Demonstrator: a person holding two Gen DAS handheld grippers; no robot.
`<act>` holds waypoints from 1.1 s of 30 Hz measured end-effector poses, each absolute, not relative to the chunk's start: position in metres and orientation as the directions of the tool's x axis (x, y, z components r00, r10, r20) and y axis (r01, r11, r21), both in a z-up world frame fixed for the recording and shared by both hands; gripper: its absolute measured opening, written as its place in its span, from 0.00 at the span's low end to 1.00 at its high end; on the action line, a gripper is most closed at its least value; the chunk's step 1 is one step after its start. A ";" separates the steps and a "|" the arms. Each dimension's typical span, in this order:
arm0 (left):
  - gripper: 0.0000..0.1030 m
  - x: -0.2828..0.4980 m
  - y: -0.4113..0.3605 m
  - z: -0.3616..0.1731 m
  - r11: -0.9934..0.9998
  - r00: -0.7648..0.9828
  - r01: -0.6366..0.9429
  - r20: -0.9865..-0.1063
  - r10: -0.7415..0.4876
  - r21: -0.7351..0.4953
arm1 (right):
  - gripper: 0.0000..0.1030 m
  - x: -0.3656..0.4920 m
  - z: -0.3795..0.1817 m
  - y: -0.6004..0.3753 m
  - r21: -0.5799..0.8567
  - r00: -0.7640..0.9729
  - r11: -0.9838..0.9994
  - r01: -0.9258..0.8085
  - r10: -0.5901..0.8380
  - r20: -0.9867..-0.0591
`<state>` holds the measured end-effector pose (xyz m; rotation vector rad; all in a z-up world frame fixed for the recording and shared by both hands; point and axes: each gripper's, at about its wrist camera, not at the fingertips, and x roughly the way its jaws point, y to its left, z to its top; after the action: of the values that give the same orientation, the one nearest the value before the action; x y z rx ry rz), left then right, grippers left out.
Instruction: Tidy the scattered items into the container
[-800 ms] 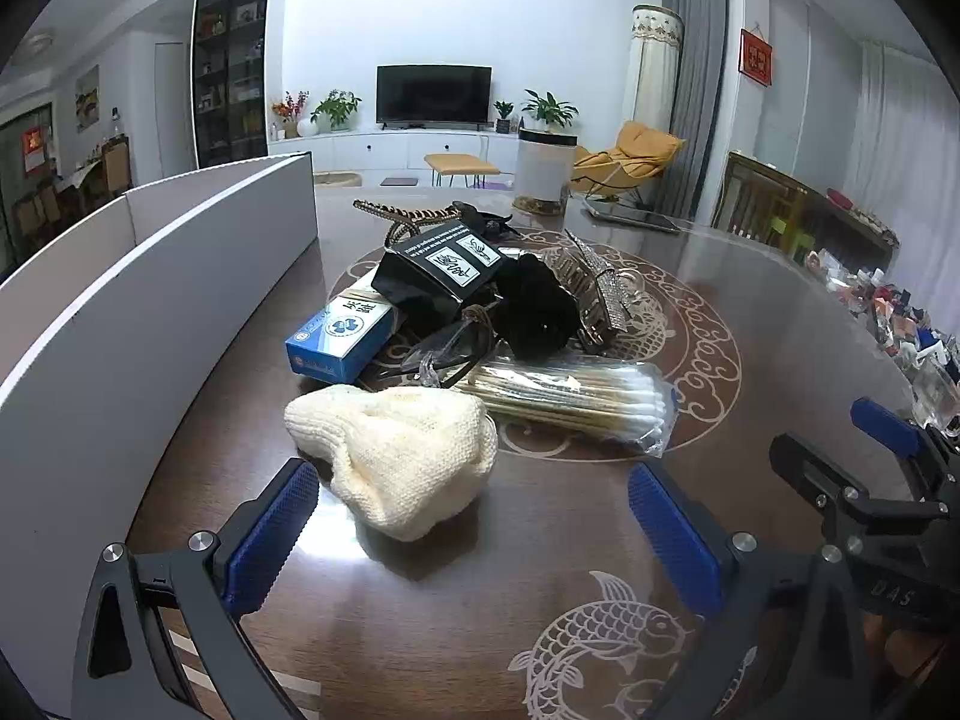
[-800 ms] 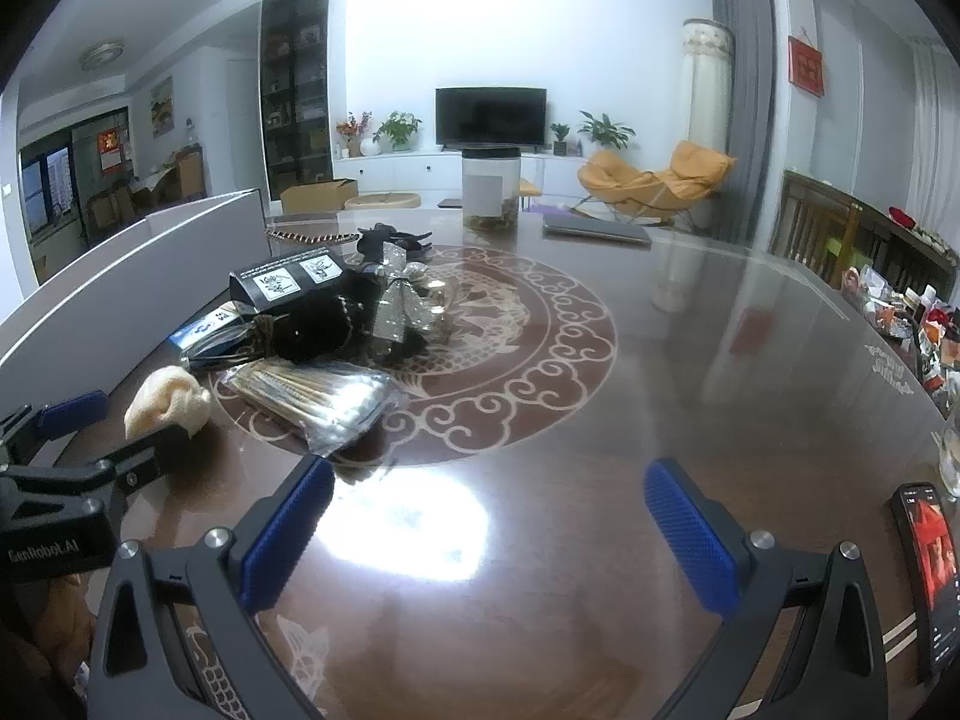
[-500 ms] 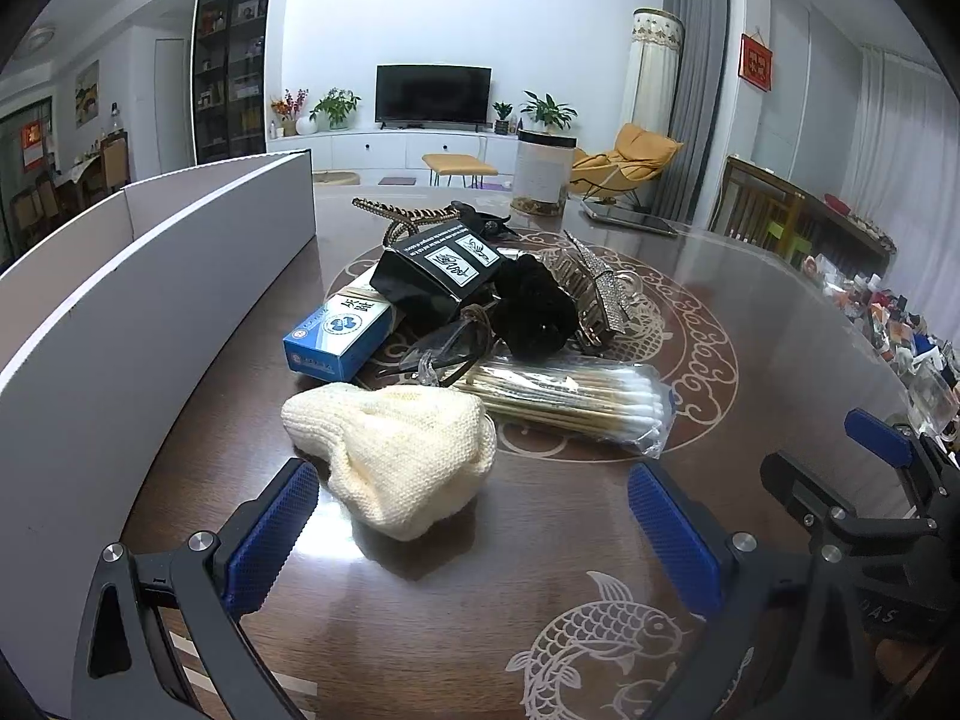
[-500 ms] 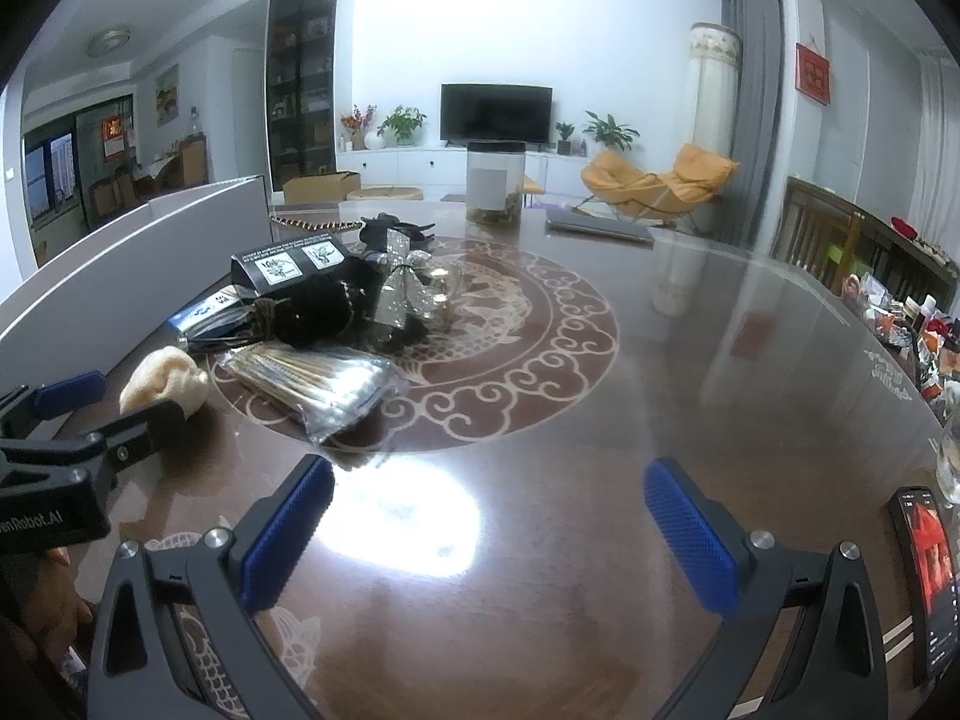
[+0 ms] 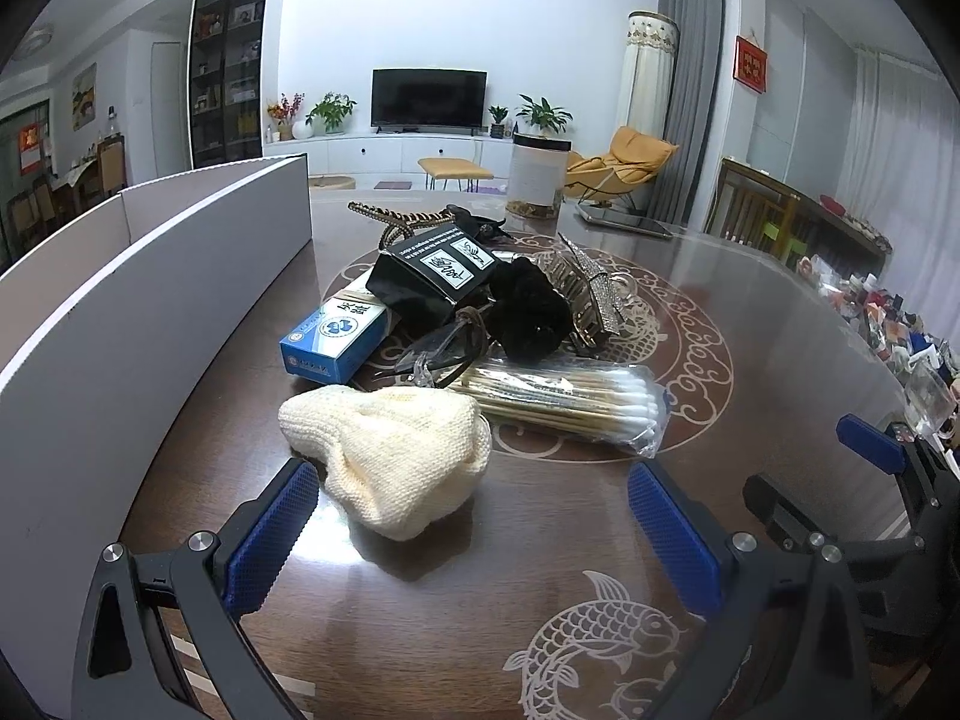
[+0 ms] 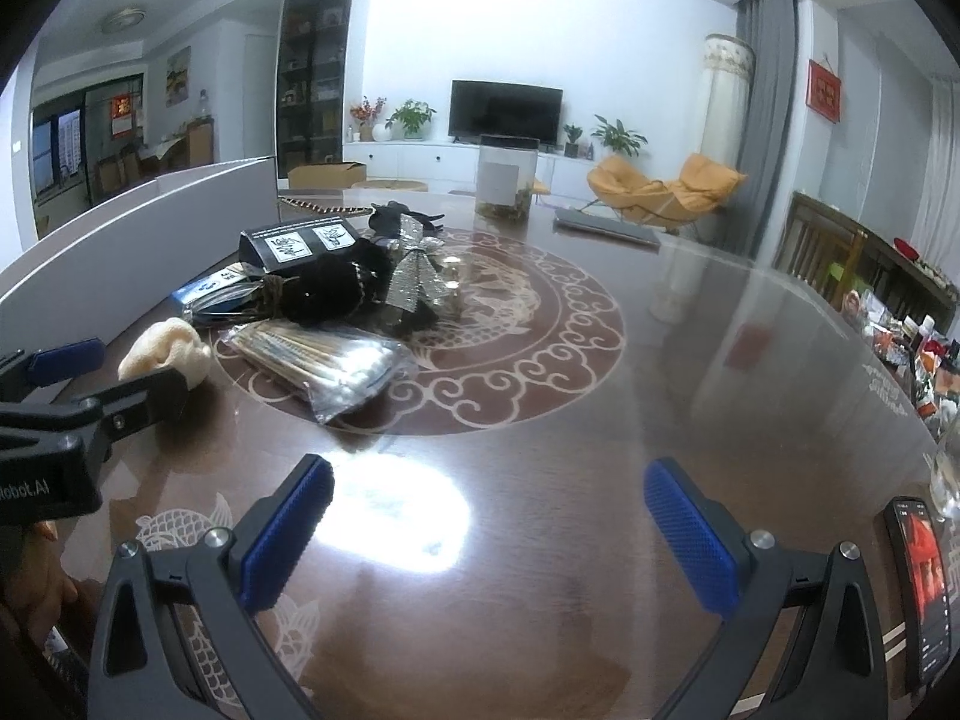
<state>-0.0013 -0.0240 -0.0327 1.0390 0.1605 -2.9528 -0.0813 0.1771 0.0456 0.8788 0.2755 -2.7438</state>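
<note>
In the right wrist view, at the left edge of the frame, the left gripper (image 6: 108, 387) has white letters on its black body that read "obot.AI"; the beginning is cut off. The blue box (image 5: 336, 339) and the black box (image 5: 441, 273) carry Chinese characters, and I cannot read them surely.

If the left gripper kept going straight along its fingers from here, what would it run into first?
Most likely the cream knitted cloth: it lies just ahead of the open left gripper, between its fingers' line and slightly left of centre. The bag of cotton swabs lies behind it. Depth is hard to judge through the fisheye.
</note>
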 end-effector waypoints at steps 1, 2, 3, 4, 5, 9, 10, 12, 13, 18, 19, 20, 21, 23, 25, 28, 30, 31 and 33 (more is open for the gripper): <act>1.00 -0.001 -0.024 -0.033 -0.995 -0.781 0.041 -0.624 0.028 -0.096 | 1.00 -0.081 0.046 0.177 -0.101 -0.788 -0.952 0.289 -0.177 -0.590; 1.00 -0.001 -0.024 -0.033 -0.994 -0.781 0.040 -0.624 0.029 -0.097 | 1.00 -0.081 0.046 0.178 -0.098 -0.787 -0.952 0.290 -0.179 -0.590; 1.00 -0.001 -0.025 -0.033 -0.994 -0.781 0.040 -0.624 0.030 -0.098 | 1.00 -0.081 0.046 0.179 -0.094 -0.787 -0.953 0.289 -0.181 -0.590; 1.00 -0.001 -0.025 -0.033 -0.994 -0.781 0.039 -0.624 0.031 -0.099 | 1.00 -0.082 0.046 0.179 -0.090 -0.786 -0.953 0.289 -0.183 -0.590; 1.00 -0.002 -0.025 -0.033 -0.994 -0.782 0.039 -0.623 0.031 -0.099 | 1.00 -0.082 0.046 0.180 -0.088 -0.786 -0.953 0.290 -0.184 -0.590; 1.00 -0.001 -0.025 -0.033 -0.994 -0.781 0.039 -0.624 0.031 -0.098 | 1.00 -0.080 0.046 0.180 -0.091 -0.785 -0.952 0.294 -0.186 -0.591; 1.00 -0.002 -0.025 -0.033 -0.994 -0.780 0.039 -0.624 0.030 -0.097 | 1.00 -0.080 0.046 0.179 -0.092 -0.785 -0.951 0.295 -0.186 -0.591; 1.00 -0.001 -0.025 -0.033 -0.994 -0.781 0.039 -0.624 0.031 -0.098 | 1.00 -0.080 0.046 0.179 -0.094 -0.785 -0.950 0.297 -0.187 -0.591; 1.00 -0.001 -0.025 -0.033 -0.994 -0.780 0.039 -0.624 0.031 -0.098 | 1.00 -0.080 0.046 0.179 -0.095 -0.785 -0.950 0.298 -0.188 -0.591; 1.00 -0.002 -0.025 -0.034 -0.994 -0.780 0.041 -0.625 0.030 -0.100 | 1.00 -0.080 0.045 0.179 -0.088 -0.780 -0.949 0.302 -0.193 -0.595; 1.00 -0.002 -0.025 -0.034 -0.994 -0.780 0.041 -0.626 0.031 -0.100 | 1.00 -0.080 0.045 0.178 -0.086 -0.780 -0.949 0.302 -0.194 -0.596; 1.00 -0.002 -0.025 -0.034 -0.994 -0.779 0.042 -0.626 0.031 -0.102 | 1.00 -0.080 0.045 0.178 -0.086 -0.779 -0.949 0.303 -0.195 -0.596; 1.00 -0.002 -0.025 -0.034 -0.994 -0.779 0.042 -0.626 0.031 -0.101 | 1.00 -0.080 0.045 0.178 -0.085 -0.779 -0.949 0.304 -0.196 -0.595; 1.00 -0.002 -0.025 -0.035 -0.994 -0.779 0.041 -0.627 0.033 -0.103 | 1.00 -0.080 0.045 0.178 -0.087 -0.780 -0.948 0.306 -0.198 -0.593; 1.00 -0.002 -0.026 -0.035 -0.993 -0.778 0.042 -0.627 0.034 -0.106 | 1.00 -0.079 0.045 0.178 -0.089 -0.780 -0.947 0.308 -0.198 -0.593; 1.00 -0.002 -0.026 -0.035 -0.993 -0.778 0.042 -0.627 0.036 -0.109 | 1.00 -0.080 0.044 0.178 -0.086 -0.777 -0.947 0.310 -0.201 -0.596; 1.00 -0.002 -0.026 -0.035 -0.993 -0.778 0.042 -0.627 0.036 -0.109 | 1.00 -0.080 0.044 0.178 -0.084 -0.778 -0.947 0.309 -0.201 -0.596; 1.00 -0.002 -0.026 -0.035 -0.993 -0.778 0.042 -0.627 0.035 -0.109 | 1.00 -0.080 0.044 0.178 -0.085 -0.778 -0.947 0.309 -0.201 -0.596; 1.00 -0.002 -0.026 -0.035 -0.993 -0.779 0.042 -0.627 0.035 -0.109 | 1.00 -0.081 0.044 0.178 -0.083 -0.778 -0.947 0.309 -0.201 -0.595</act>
<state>-0.0020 -0.0261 -0.0347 1.0440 0.1838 -2.9534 -0.0807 0.1783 0.0442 0.8801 0.2559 -2.7187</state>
